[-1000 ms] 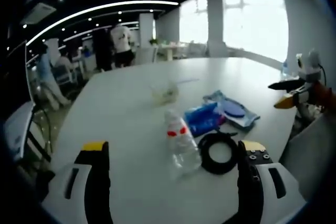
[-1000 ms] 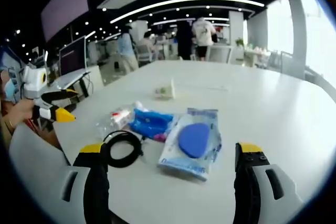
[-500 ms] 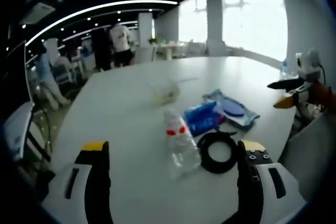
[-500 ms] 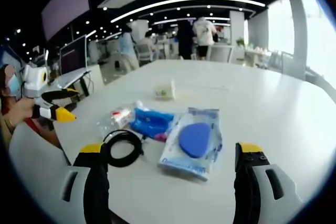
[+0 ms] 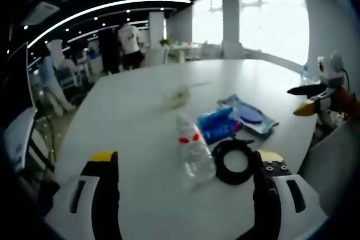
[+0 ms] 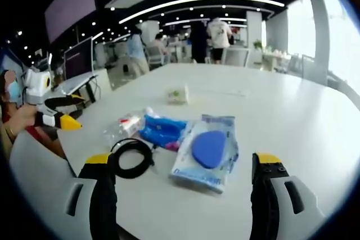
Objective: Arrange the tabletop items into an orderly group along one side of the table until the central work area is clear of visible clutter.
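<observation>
I'm hovering both grippers, left gripper [image 5: 184, 167] and right gripper [image 6: 181, 170], jaws spread, empty; I'd start with the black ring [image 5: 234, 162] nearest the tabletop [image 5: 135, 122] edge, pinching its rim squarely.

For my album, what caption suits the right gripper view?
Open hand-held gripper facing a plastic bottle, black cable coil and blue packets.

Small clear packet [image 6: 176, 95] far along the table [image 6: 292, 116], contents unreadable.

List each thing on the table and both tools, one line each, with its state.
left tool: open, empty.
right tool: open, empty.
plastic bottle: lying on its side.
black cable coil: coiled, flat.
blue pouch: lying flat.
clear packet with blue disc: sealed, flat.
small clear bag: apart, farther back.
</observation>
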Demonstrator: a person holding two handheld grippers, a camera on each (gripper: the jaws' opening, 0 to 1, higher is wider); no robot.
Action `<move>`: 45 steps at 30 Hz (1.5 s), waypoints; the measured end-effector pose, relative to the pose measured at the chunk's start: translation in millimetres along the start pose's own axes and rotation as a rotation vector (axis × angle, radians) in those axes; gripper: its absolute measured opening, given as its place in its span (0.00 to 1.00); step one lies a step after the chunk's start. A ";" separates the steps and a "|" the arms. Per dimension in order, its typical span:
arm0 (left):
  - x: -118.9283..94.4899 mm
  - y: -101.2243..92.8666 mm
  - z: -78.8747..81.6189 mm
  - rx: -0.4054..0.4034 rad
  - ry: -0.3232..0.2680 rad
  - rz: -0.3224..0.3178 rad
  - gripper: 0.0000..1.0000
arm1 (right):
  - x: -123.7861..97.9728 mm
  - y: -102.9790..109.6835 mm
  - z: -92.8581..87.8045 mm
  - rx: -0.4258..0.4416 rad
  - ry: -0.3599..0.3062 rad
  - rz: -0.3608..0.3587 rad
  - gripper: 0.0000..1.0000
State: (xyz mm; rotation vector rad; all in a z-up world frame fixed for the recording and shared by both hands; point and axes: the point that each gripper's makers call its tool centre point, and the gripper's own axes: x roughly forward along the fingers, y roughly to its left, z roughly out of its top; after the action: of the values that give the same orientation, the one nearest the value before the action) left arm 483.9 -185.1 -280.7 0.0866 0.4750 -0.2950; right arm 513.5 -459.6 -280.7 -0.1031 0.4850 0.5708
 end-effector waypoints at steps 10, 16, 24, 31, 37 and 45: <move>2.2 2.7 -4.5 -0.002 0.016 0.003 0.96 | 0.1 -1.0 -1.0 0.002 0.003 -0.004 1.00; 1.9 2.4 -5.3 -0.008 0.017 0.003 0.95 | -0.1 -1.4 -1.6 0.003 0.006 -0.008 1.00; -0.2 1.9 -5.3 -0.016 0.018 0.007 0.95 | 0.0 -0.2 -1.8 -0.006 0.008 -0.009 1.00; -1.9 1.6 -6.8 -0.029 0.025 0.011 0.93 | 0.0 0.5 -1.8 0.002 0.007 -0.002 1.00; -1.9 0.1 -9.0 -0.033 0.040 0.007 0.93 | 0.6 1.8 -2.0 0.010 0.008 0.006 1.00; -1.1 -0.3 -5.9 -0.032 0.050 0.005 0.92 | 0.3 0.6 0.0 0.010 0.000 0.002 1.00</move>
State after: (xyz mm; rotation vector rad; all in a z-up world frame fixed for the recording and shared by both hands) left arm 480.3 -184.2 -285.4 0.0643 0.5284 -0.2805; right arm 513.4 -458.9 -280.8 -0.0933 0.4879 0.5701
